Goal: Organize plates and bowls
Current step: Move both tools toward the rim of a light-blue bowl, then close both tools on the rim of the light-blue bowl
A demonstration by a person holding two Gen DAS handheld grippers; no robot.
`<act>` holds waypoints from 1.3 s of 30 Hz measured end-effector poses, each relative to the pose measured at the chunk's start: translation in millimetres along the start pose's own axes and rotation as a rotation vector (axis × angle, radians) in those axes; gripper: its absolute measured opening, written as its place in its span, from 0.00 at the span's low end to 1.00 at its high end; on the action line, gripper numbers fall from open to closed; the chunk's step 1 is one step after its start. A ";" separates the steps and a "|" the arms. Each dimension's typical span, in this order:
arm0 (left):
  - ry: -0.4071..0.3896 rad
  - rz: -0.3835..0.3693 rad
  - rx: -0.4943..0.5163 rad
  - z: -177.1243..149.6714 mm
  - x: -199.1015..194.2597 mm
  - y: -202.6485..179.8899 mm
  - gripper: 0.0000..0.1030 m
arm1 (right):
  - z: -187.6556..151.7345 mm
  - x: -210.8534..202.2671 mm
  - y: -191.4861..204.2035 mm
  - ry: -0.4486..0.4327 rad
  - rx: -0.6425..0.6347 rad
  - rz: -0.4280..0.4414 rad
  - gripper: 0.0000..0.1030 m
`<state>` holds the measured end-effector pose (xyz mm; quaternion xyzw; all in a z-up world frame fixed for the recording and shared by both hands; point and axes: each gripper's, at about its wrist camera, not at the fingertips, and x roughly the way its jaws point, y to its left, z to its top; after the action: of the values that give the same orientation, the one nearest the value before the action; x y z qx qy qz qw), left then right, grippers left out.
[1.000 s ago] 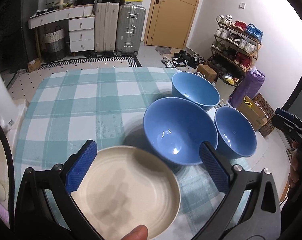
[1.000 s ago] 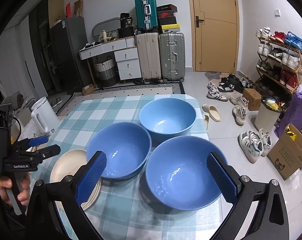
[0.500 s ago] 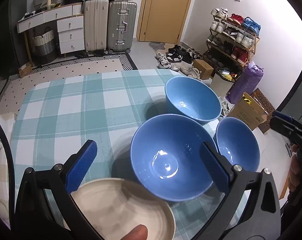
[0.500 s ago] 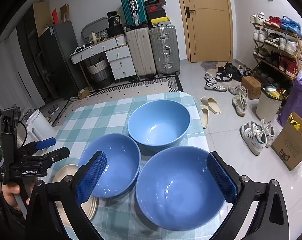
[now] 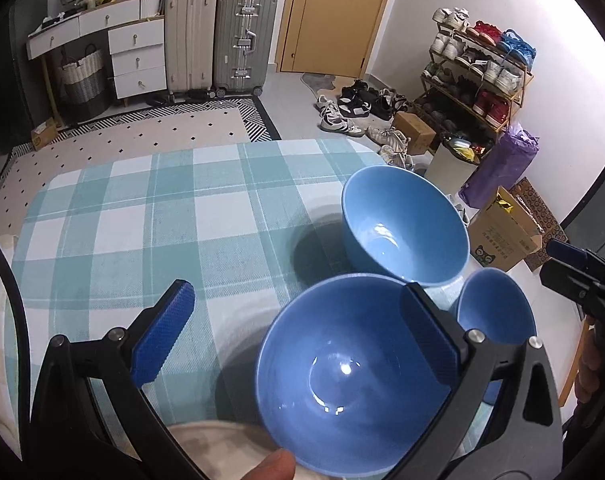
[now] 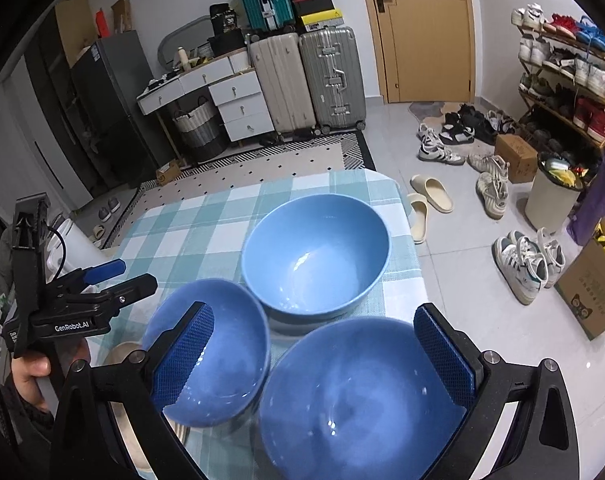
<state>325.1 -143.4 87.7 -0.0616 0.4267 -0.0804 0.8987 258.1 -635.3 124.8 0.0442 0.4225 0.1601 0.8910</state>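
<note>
Three blue bowls sit clustered at the right end of the table [image 5: 150,216], which wears a teal-and-white checked cloth. The far bowl [image 6: 316,254] stands close to the table's right edge, with floor and slippers [image 6: 426,204] just beyond. The near bowl [image 6: 358,396] lies lowest in the right wrist view, its rim near the same edge. The middle bowl [image 5: 350,372] sits to their left, its rim almost touching both neighbours. A cream plate [image 5: 218,448] lies at the near edge, just beside the middle bowl; only a slice of it shows in either view.

The left gripper [image 5: 298,332] has its fingers spread wide. Its right finger [image 5: 430,332] appears over the middle bowl's rim, while its left finger [image 5: 162,336] is over bare cloth; whether either touches anything cannot be told. The right gripper [image 6: 314,356] is also spread wide, holding nothing, with the near bowl framed between its fingers and its left finger [image 6: 182,356] overlapping the middle bowl in view.

The whole left and far part of the cloth is bare, from the bowls out to the rounded far corners. Beyond the far edge lie a rug [image 5: 142,140], suitcases [image 5: 218,36] and drawers [image 5: 134,56]. To the right stand a shoe rack [image 5: 478,68] and a cardboard box [image 5: 506,232].
</note>
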 end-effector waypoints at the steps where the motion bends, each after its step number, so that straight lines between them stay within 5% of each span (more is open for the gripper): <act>1: 0.003 -0.004 0.000 2.3 3.4 -0.3 0.99 | 2.2 4.1 -2.5 0.003 0.004 -0.012 0.99; 16: 0.039 -0.005 -0.028 38.8 55.7 -0.4 0.99 | 22.0 43.3 -28.6 0.032 0.056 -0.073 0.98; 24: 0.092 -0.004 -0.010 44.5 90.4 -8.8 0.99 | 23.3 74.0 -32.3 0.080 0.058 -0.083 0.82; 32: 0.164 -0.024 0.042 47.0 121.6 -24.4 0.76 | 21.3 102.5 -45.5 0.128 0.092 -0.090 0.71; 39: 0.192 -0.042 0.062 46.7 138.5 -35.5 0.56 | 18.4 124.3 -56.8 0.165 0.115 -0.084 0.48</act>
<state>444.4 -203.6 18.6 -0.0345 0.5065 -0.1181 0.8534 359.8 -647.8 32.6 0.0642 0.5046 0.1012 0.8550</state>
